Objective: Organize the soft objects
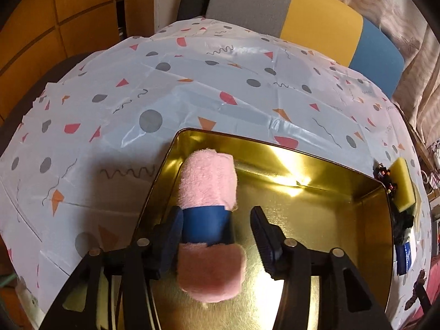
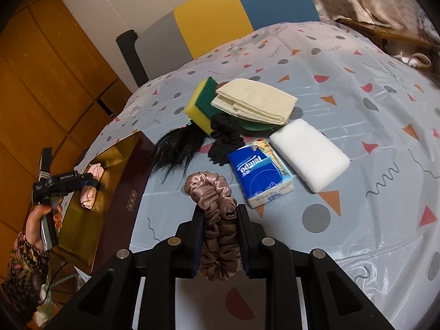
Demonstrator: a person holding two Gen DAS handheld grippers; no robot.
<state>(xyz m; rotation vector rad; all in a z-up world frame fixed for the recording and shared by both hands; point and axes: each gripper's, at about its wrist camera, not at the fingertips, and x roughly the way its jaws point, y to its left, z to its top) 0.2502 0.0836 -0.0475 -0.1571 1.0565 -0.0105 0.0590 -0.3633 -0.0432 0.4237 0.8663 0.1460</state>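
Observation:
A rolled pink towel (image 1: 207,181) with a blue band lies inside the gold tin (image 1: 330,220), along its left wall. My left gripper (image 1: 216,211) straddles the roll with its jaws open: the left finger rests against the band and the right finger stands clear of it. In the right wrist view the same gripper (image 2: 90,184), held by a person's hand (image 2: 41,220), sits over the towel (image 2: 95,172) in the tin (image 2: 129,192). My right gripper (image 2: 220,210) is shut on a brown satin scrunchie (image 2: 211,192), held just above the patterned tablecloth.
Beyond the scrunchie lie a blue tissue pack (image 2: 261,173), a white foam block (image 2: 308,154), a black scrunchie (image 2: 224,140), a black hair piece (image 2: 176,145), a yellow-green sponge (image 2: 202,100) and a folded cream cloth (image 2: 255,100). A grey, yellow and blue chair (image 2: 220,13) stands behind the table.

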